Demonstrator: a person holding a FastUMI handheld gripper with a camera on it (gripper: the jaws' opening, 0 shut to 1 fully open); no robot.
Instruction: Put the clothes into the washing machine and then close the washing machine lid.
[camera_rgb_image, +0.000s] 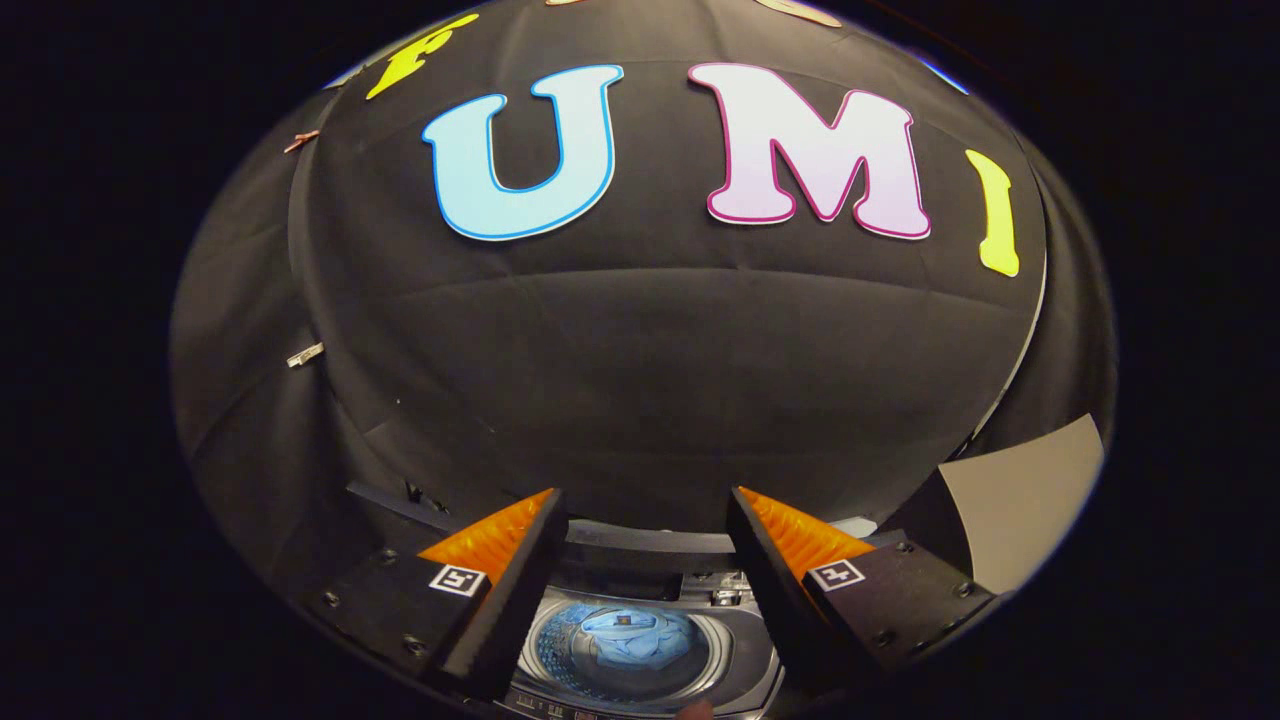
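The gripper (640, 520) has its jaws spread wide and empty. Below, between them, sits the grey top-loading washing machine (745, 640), lid open, with blue crumpled clothes (625, 635) in its drum. No writing is legible.

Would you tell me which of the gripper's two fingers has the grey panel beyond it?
The right finger; the grey panel lies past it, while beyond the left finger is black cloth.
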